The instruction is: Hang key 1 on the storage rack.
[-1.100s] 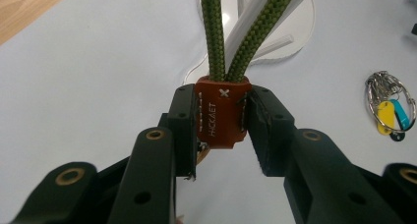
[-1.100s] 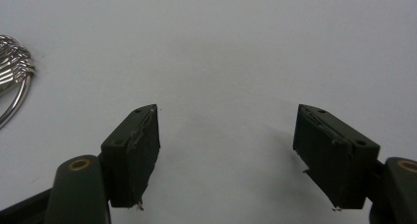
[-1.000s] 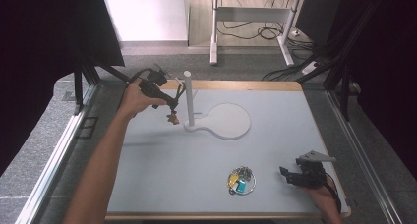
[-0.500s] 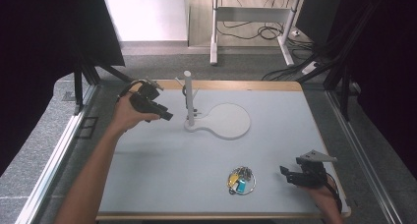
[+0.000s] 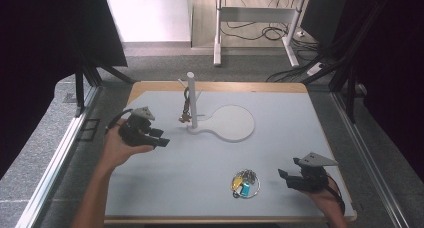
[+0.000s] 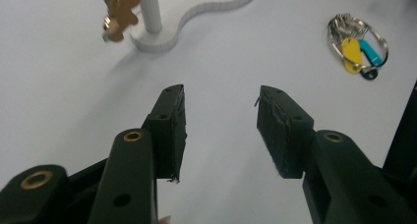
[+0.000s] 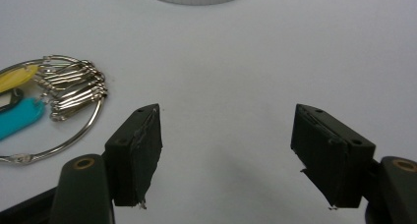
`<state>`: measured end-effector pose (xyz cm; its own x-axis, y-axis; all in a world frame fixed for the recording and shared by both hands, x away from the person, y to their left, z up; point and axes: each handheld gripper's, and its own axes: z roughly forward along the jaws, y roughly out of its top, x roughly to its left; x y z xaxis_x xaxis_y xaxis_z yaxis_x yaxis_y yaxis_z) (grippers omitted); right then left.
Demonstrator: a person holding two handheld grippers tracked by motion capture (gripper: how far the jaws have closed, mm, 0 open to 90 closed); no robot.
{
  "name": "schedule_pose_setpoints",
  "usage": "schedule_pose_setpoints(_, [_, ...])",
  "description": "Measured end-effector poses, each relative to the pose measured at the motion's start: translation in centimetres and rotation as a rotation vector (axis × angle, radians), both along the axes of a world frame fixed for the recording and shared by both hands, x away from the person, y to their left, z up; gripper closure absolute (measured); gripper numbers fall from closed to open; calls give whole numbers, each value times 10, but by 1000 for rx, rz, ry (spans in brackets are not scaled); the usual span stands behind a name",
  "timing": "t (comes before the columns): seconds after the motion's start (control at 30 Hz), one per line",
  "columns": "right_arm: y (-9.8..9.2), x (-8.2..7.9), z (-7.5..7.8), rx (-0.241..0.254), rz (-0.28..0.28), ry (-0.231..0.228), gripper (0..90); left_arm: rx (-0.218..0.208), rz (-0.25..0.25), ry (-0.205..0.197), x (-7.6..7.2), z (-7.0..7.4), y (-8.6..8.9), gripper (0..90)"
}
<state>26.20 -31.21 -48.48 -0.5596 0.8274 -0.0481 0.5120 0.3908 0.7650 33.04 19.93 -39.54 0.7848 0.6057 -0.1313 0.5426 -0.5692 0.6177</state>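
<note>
L gripper (image 5: 161, 139) just left of the key stand (image 5: 192, 100), jaws just been opening, empty; keychain (image 5: 185, 108) hangs there; R gripper (image 5: 285, 178) jaws spread

A big white table (image 5: 280, 153) stands on a grey floor (image 5: 160, 65). Behind it is a desk with metal legs (image 5: 218, 33) and black cables (image 5: 252, 32). Dark curtains (image 5: 45, 48) hang at both sides.
</note>
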Motion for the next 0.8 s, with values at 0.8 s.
schedule_pose_setpoints(0.8, [29,7,15,-57,178,84,282,73,-21,31,-49,-58,-6,532])
